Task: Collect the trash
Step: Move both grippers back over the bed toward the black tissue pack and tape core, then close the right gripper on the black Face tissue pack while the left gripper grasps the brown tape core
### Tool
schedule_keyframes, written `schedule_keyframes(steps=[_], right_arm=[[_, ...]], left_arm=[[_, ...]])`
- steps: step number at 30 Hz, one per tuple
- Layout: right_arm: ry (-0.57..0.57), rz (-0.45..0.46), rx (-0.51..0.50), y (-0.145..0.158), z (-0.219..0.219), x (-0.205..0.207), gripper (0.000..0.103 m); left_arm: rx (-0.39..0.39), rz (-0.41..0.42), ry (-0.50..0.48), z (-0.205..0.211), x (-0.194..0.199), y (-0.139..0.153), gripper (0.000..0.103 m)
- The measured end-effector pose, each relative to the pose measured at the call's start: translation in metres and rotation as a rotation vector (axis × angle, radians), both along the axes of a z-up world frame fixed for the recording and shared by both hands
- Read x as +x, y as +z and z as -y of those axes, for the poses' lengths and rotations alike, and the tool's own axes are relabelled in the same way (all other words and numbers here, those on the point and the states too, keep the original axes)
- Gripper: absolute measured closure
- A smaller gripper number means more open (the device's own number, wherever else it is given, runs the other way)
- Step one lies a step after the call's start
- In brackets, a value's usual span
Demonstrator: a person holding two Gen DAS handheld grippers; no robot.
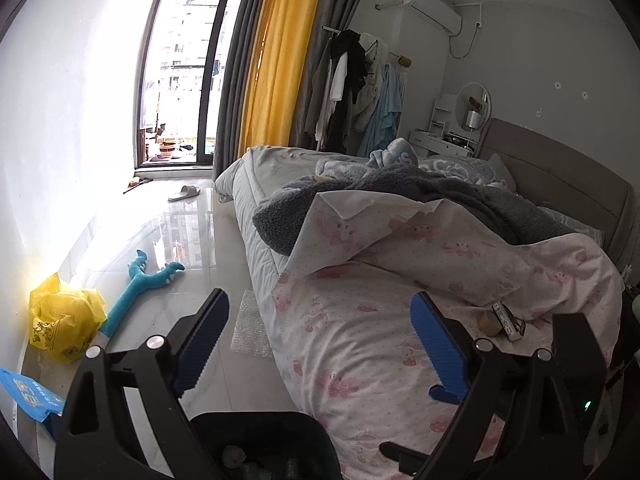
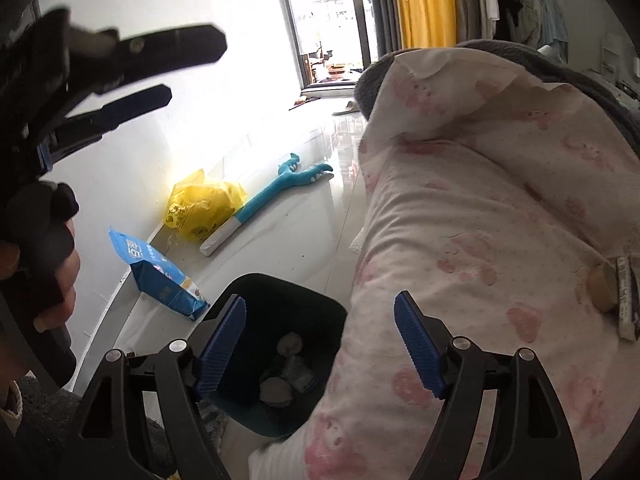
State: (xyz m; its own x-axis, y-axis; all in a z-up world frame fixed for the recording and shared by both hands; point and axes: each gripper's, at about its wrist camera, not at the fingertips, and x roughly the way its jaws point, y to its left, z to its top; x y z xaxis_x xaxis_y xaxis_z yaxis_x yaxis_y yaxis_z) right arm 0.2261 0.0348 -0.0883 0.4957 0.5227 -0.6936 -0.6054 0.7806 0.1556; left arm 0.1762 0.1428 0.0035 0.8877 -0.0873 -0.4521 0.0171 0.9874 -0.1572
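Both grippers, left [image 1: 320, 344] and right [image 2: 320, 344], gape empty above the bin [image 2: 256, 292]; wrappers [image 2: 626, 296], printing unreadable, lie right.

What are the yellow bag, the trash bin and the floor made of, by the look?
Yellow bag: thin plastic film, likely; crumpled, translucent where lit, printed.
Trash bin: dark, smooth rigid wall, probably moulded plastic, matte.
Floor: glossy tile or polished stone; it mirrors the window, with grout lines visible.
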Motion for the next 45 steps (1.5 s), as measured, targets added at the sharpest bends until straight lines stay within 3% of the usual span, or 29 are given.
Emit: schedule_keyframes(steps=[6, 12, 19, 25, 37, 39, 40, 45], right_arm=[[-0.109, 0.023, 0.016, 0.013, 0.054, 0.028, 0.021], [-0.223, 0.032, 0.012, 0.015, 0.107, 0.049, 0.016], [-0.366, 0.0, 0.049, 0.007, 0.17, 0.072, 0.014], [-0.42, -0.018, 0.003, -0.008, 0.2, 0.087, 0.014], [-0.482, -0.143, 0.084, -0.031, 0.235, 0.122, 0.014], [-0.487, -0.161, 0.091, -0.035, 0.239, 0.127, 0.017], [-0.487, -0.171, 0.099, -0.036, 0.24, 0.129, 0.027], [-0.468, -0.192, 0.08, -0.039, 0.239, 0.133, 0.038]], left_arm=[[0.067, -0.004, -0.044, 0.029, 0.017, -0.005, 0.009], [0.025, -0.028, -0.092, 0.052, 0.04, -0.009, 0.009], [0.028, -0.032, -0.138, 0.081, 0.058, -0.002, 0.007], [0.07, -0.014, -0.186, 0.105, 0.069, 0.0, 0.007], [0.112, -0.073, -0.34, 0.152, 0.098, -0.029, 0.007], [0.123, -0.082, -0.377, 0.161, 0.101, -0.034, 0.007], [0.124, -0.087, -0.395, 0.165, 0.102, -0.035, 0.007], [0.098, -0.126, -0.471, 0.181, 0.111, -0.046, 0.007]])
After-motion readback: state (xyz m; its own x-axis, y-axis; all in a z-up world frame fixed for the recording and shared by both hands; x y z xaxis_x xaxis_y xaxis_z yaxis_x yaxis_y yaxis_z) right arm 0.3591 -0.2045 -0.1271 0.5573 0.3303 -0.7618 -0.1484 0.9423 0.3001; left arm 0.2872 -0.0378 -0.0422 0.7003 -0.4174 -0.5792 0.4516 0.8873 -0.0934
